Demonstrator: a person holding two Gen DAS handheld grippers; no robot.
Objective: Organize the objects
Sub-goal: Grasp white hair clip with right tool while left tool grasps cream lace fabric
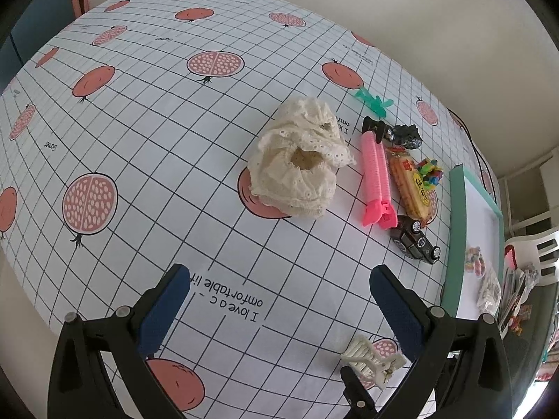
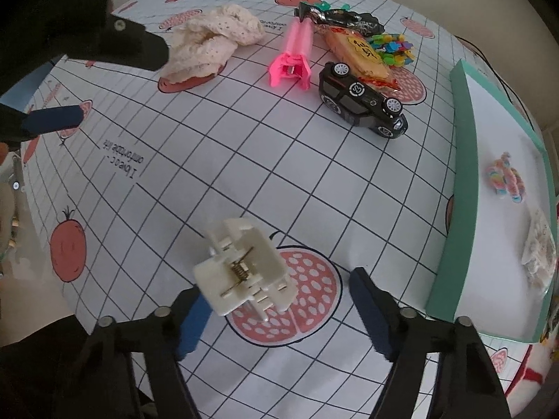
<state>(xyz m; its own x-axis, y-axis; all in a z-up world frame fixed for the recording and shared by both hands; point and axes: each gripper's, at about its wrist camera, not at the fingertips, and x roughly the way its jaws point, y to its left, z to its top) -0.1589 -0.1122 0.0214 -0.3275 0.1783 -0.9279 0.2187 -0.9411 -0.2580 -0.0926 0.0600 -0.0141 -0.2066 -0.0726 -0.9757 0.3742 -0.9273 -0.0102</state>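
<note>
A white hair claw clip (image 2: 244,272) lies on the gridded pomegranate-print tablecloth (image 2: 209,174). It sits between the fingers of my right gripper (image 2: 279,286), close against the left pad and well apart from the right one. That gripper is open. The clip (image 1: 372,359) also shows at the bottom of the left wrist view. My left gripper (image 1: 279,272) is open and holds nothing, hovering over the cloth in front of a cream lace fabric piece (image 1: 300,160). The left gripper's blue pad (image 2: 56,118) shows at the left edge of the right wrist view.
Behind the clip lie a pink sealing clip (image 2: 293,52), a black toy car (image 2: 363,101), an orange snack packet (image 2: 356,52), colourful small pieces (image 2: 393,47), a black shiny wrapper (image 2: 349,19) and a green clip (image 1: 374,101). A green-rimmed white tray (image 2: 454,209) on the right holds striped candy (image 2: 506,178).
</note>
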